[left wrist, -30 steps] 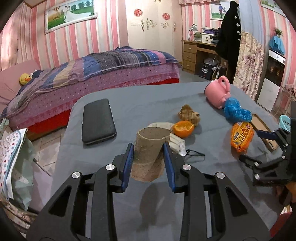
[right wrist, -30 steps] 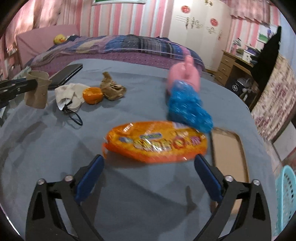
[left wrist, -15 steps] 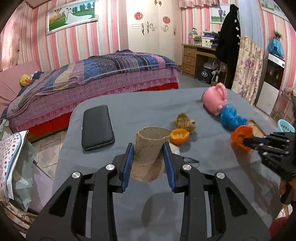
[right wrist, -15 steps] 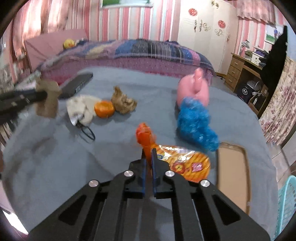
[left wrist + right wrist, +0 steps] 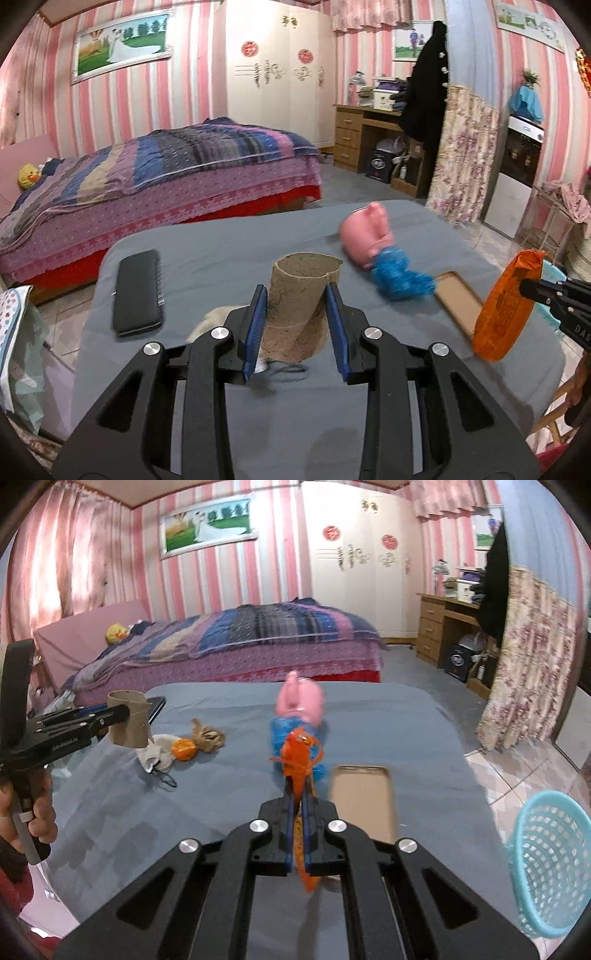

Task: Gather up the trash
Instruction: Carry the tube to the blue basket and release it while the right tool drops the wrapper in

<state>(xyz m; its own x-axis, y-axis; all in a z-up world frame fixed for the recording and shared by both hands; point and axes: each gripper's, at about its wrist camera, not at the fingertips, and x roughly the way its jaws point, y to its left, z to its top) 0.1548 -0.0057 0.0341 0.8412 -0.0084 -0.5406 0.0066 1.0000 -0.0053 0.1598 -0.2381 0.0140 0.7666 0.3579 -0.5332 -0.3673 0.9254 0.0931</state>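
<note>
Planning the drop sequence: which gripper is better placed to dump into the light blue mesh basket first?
Right. The right gripper, shut on the orange snack wrapper, has the light blue mesh basket just off its right side. The left gripper holds the cardboard tube across the table.

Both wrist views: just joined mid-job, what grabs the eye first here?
The left gripper clamps a brown cardboard tube lifted over the grey table. The right gripper pinches an orange snack wrapper upright near the table's right side, with a turquoise mesh basket on the floor to its right. A pink pig toy lies at the table's middle.
</note>
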